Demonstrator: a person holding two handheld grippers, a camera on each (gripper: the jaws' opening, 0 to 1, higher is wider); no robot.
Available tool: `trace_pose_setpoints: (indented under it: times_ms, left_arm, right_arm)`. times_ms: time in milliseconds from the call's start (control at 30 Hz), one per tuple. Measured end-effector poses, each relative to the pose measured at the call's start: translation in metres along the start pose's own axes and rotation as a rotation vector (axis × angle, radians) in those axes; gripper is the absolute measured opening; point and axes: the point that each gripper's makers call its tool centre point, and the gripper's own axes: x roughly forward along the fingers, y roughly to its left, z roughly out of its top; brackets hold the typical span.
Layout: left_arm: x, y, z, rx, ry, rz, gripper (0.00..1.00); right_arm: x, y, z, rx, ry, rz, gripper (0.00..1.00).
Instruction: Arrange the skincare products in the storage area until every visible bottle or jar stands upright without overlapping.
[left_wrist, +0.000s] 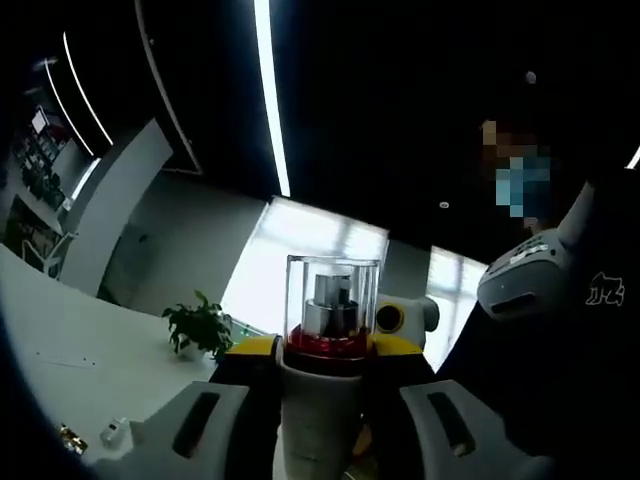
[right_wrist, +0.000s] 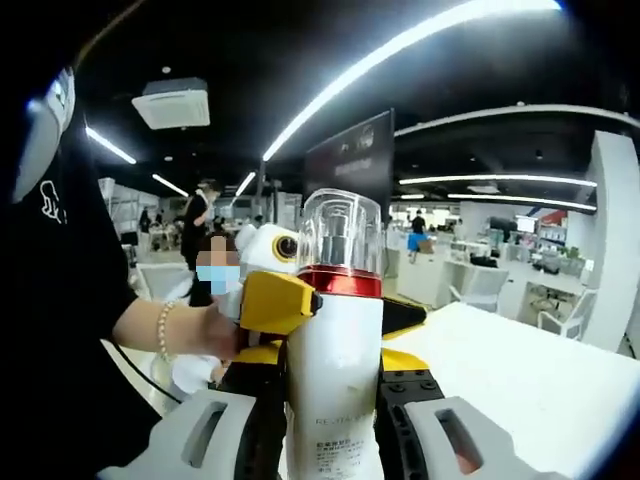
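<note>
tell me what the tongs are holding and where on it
A white pump bottle with a clear cap and red collar stands upright between both tongs. The left tongs and the right tongs each grip its white body, below the collar.

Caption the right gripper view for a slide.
Both grippers, right gripper and left gripper, clamp one upright white pump bottle with red collar and clear cap above a white table.

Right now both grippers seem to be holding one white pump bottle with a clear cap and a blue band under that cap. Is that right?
Not quite: the band under the clear cap is red, not blue, as the right gripper view shows. The rest holds: the white pump bottle sits between the jaws of the right gripper, with the left gripper clamped on it from the far side.
</note>
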Motion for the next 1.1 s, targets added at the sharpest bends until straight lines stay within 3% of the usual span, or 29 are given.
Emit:
trace_pose_setpoints:
  times_ms: [67, 167, 200, 367, 500, 600, 733, 833, 1067, 1100]
  left_arm:
    - [0.000, 0.003, -0.001, 0.001, 0.001, 0.029, 0.29]
    - [0.001, 0.005, -0.003, 0.030, 0.012, 0.070, 0.29]
    - [0.001, 0.007, -0.003, 0.032, 0.011, 0.080, 0.29]
    - [-0.006, 0.020, 0.002, 0.090, 0.007, 0.209, 0.29]
    - [-0.014, 0.023, 0.006, 0.097, -0.031, 0.250, 0.28]
    - [-0.024, 0.031, 0.007, 0.092, -0.037, 0.290, 0.31]
    - [-0.033, 0.035, 0.006, 0.098, -0.028, 0.313, 0.32]
    - [-0.039, 0.039, 0.007, 0.089, -0.034, 0.339, 0.34]
    - [-0.025, 0.035, 0.009, 0.102, -0.062, 0.420, 0.43]
    - [-0.024, 0.040, 0.009, 0.122, -0.072, 0.479, 0.43]
  right_arm:
    - [0.001, -0.008, -0.003, -0.047, 0.020, -0.048, 0.24]
    - [0.003, -0.010, -0.005, -0.017, 0.014, -0.034, 0.24]
    - [0.004, -0.011, -0.005, -0.035, 0.012, -0.059, 0.24]
    - [0.002, -0.034, -0.005, -0.262, 0.077, -0.233, 0.24]
    - [0.006, -0.041, -0.004, -0.214, 0.056, -0.250, 0.24]
    - [0.006, -0.046, -0.005, -0.265, 0.076, -0.285, 0.24]
    - [0.006, -0.048, -0.007, -0.229, 0.073, -0.268, 0.24]
    - [0.005, -0.052, -0.005, -0.278, 0.076, -0.305, 0.24]
    - [0.012, -0.053, -0.006, -0.329, 0.075, -0.345, 0.24]
    - [0.014, -0.053, -0.008, -0.336, 0.079, -0.350, 0.24]
